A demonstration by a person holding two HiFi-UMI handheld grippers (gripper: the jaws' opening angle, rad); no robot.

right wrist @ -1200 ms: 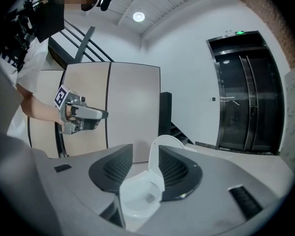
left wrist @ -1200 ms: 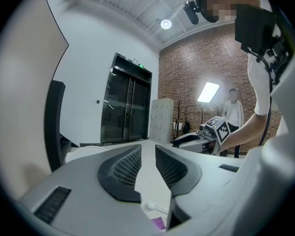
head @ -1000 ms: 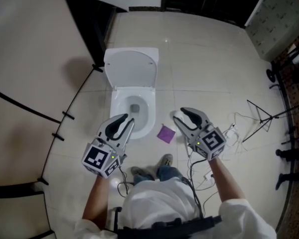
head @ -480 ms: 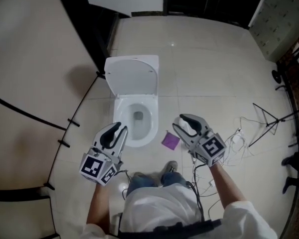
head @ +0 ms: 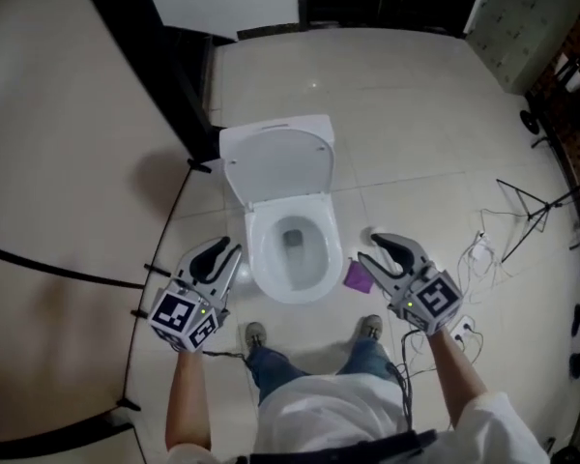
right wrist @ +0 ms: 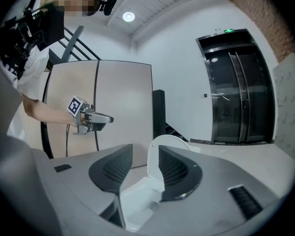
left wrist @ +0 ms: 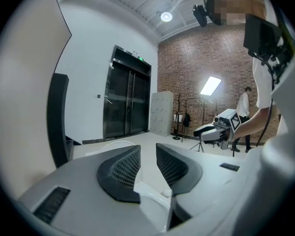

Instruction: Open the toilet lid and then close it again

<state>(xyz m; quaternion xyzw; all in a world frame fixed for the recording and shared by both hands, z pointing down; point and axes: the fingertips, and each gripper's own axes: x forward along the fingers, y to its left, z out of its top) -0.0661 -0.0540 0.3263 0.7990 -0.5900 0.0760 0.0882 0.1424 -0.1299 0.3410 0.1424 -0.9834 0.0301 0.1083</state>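
Toilet lid is shown raised, not yet closed; left gripper and right gripper are held spread, empty, beside it.

Studio hall: brick wall, lift doors, light panel, floor cables.

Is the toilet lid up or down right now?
Up. The lid stands raised behind the bowl, and you can see straight down into the open bowl.
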